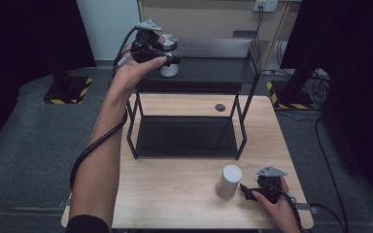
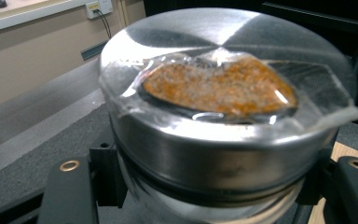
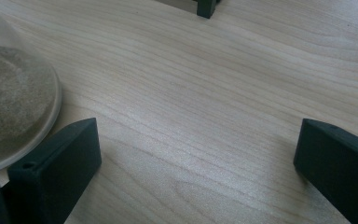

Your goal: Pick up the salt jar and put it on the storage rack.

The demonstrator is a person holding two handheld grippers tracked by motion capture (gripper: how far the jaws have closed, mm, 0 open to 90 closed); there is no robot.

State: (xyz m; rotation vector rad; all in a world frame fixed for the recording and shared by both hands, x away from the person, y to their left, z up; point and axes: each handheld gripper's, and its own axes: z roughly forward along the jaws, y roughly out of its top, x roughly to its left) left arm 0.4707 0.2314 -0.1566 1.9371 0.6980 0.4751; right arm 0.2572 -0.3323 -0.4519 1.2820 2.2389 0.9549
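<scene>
Silver metal lid (image 2: 223,84) bears an orange-speckled patch; shelf (image 1: 209,70) black.

Steel-lidded jar (image 1: 168,54) stands upright on the black shelf's (image 1: 209,73) top.

The jar's lid (image 2: 223,70) is brushed, shiny metal under crinkled clear plastic film (image 2: 307,88), the desk (image 3: 214,93) pale matt wood with fine grain, the shelf (image 1: 209,68) matt black metal, and the cylinder (image 1: 228,180) dull grey.
</scene>
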